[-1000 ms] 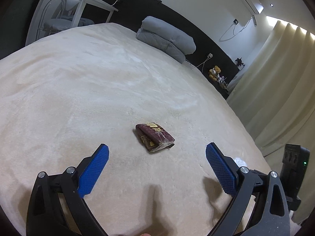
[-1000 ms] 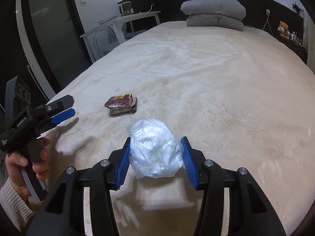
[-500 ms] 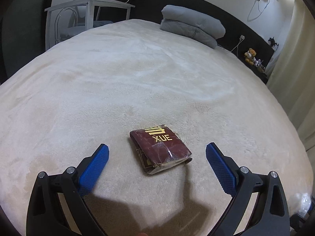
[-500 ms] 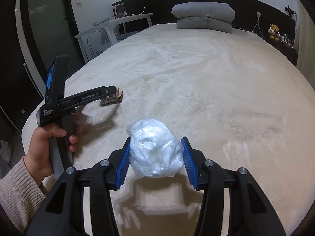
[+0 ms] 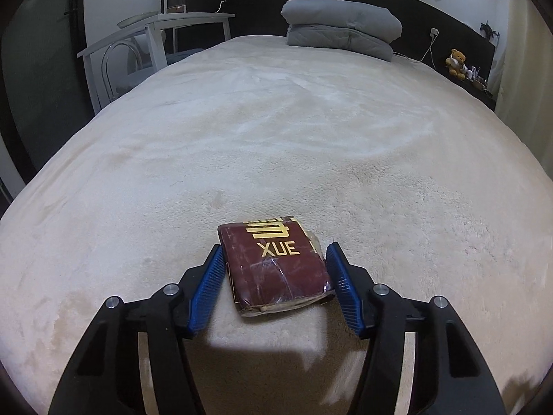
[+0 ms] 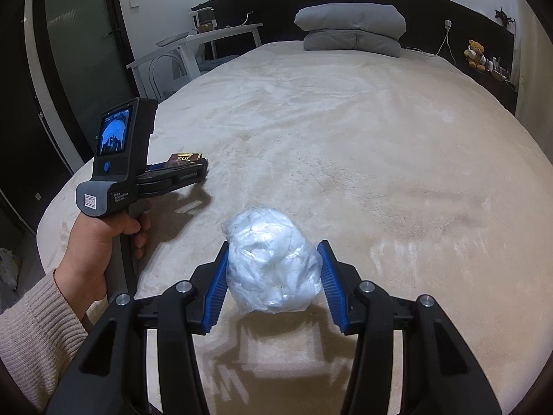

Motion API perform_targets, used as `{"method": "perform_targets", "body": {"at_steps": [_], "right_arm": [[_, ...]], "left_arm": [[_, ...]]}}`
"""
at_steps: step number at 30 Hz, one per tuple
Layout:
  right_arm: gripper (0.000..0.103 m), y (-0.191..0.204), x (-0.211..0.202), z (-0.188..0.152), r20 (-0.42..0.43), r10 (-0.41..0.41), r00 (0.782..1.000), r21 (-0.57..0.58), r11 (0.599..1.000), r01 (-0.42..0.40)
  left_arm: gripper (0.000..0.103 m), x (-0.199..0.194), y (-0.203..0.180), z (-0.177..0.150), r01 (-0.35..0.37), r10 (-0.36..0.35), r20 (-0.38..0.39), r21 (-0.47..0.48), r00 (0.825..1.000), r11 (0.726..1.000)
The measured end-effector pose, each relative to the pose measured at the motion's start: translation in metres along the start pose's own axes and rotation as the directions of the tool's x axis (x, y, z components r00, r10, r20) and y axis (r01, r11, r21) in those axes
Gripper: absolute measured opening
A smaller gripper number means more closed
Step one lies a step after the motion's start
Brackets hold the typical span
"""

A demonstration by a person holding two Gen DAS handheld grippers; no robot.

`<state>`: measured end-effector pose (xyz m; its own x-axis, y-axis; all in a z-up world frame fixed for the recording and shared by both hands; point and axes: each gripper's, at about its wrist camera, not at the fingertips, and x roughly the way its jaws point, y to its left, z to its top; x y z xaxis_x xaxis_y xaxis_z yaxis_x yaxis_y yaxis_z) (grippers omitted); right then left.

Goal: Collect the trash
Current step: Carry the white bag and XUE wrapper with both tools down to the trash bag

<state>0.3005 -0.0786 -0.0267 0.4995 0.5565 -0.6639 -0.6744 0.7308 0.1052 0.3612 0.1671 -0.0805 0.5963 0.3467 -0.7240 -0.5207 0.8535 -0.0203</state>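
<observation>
- The left gripper [image 5: 274, 276] has just been closing; its jaws now pinch the red packet [image 5: 274, 266] on the bed [image 5: 276, 121].
- The right gripper [image 6: 273, 276] pinches a white plastic ball [image 6: 271, 259].

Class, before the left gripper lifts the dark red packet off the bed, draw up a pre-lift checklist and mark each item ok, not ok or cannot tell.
1. Dark red packet sits between the left gripper pads: ok.
2. Jaws have just been closing; both pads pressing firmly on it: cannot tell.
3. Packet centred, not skewed: not ok, it lies at an angle.
4. Right gripper clamps the white plastic bag: ok.
5. Bed cover clear of the pads: cannot tell.
</observation>
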Motion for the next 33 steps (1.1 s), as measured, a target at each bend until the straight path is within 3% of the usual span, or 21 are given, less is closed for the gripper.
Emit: {"method": "perform_targets", "body": {"at_steps": [13,16,24,33], "right_arm": [[0.05,-0.013,-0.015,0.007,0.08,-0.022,0.997,0.046,0.999,0.019],[0.05,-0.017,-0.019,0.004,0.091,-0.039,0.995,0.059,0.998,0.033],[0.05,-0.024,-0.047,-0.005,0.191,-0.071,0.979,0.094,0.994,0.054],[0.05,-0.013,-0.069,-0.039,0.194,-0.099,0.976,0.093,0.992,0.082]], "left_arm": [[0.058,-0.047,0.014,-0.008,0.125,-0.121,0.062,-0.058,0.991,0.99],[0.058,-0.069,0.015,-0.014,0.206,-0.198,0.119,-0.059,0.973,0.977],[0.058,-0.138,0.009,-0.033,0.316,-0.312,0.256,0.028,0.915,0.948],[0.058,-0.188,0.004,-0.076,0.377,-0.384,0.292,0.081,0.876,0.923]]}}
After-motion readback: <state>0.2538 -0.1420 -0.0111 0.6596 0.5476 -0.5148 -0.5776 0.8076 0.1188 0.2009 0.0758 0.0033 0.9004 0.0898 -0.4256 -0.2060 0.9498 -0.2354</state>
